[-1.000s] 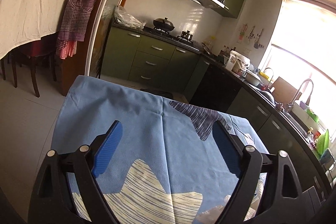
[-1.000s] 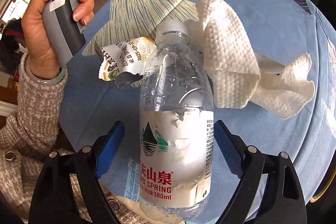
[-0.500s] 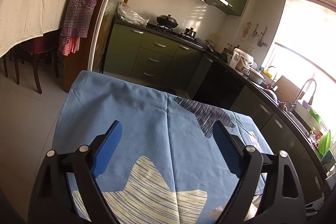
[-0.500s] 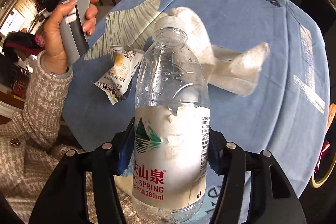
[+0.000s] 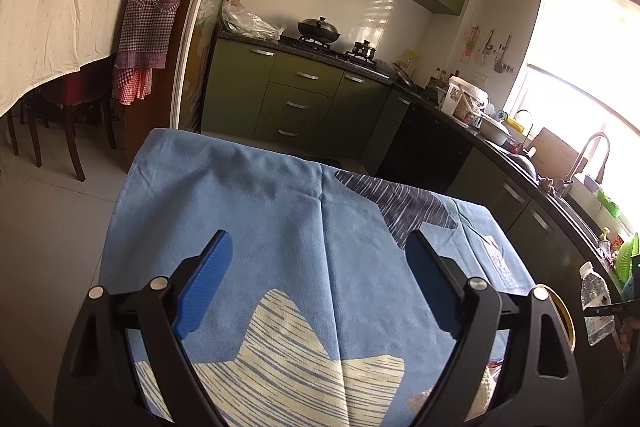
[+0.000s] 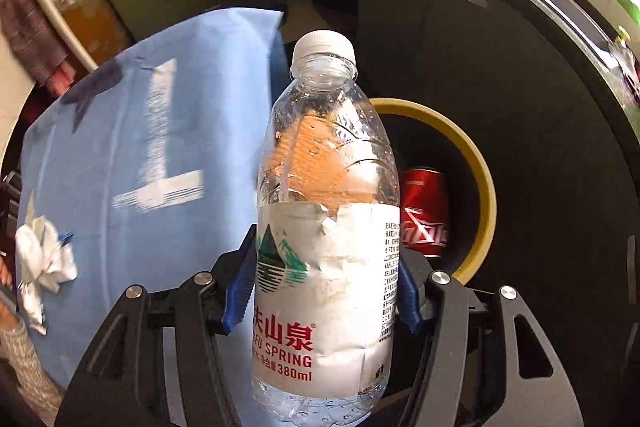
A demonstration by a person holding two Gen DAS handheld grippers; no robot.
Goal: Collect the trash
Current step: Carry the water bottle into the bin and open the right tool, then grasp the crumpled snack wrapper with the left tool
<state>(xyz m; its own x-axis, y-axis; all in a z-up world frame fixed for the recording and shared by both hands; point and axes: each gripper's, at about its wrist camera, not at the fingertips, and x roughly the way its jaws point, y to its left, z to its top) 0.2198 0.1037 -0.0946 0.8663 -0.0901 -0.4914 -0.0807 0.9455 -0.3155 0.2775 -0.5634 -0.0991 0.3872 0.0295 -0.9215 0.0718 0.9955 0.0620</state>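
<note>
Right gripper point(image 6: 324, 291): blue pads pressed on both sides of the water bottle point(image 6: 326, 227), jaws roughly half closed around its labelled body; pitched steeply downward.
Water bottle: clear plastic, white cap on, torn white label; held upright off the table, past the cloth's edge, over the bin point(image 6: 478, 187).
Bin: dark inside, yellow rim, beside the table; a red can point(image 6: 424, 211) lies in it.
Left gripper point(image 5: 320, 281): jaws wide apart, nothing between them; angled slightly downward above the blue tablecloth point(image 5: 248, 211).
Remaining trash: crumpled white paper towel point(image 6: 44, 255) and a wrapper point(image 6: 32, 303) on the cloth's near left, well apart from the bin.
Person: a knitted sleeve point(image 6: 20, 359) shows at the lower left edge.
</note>
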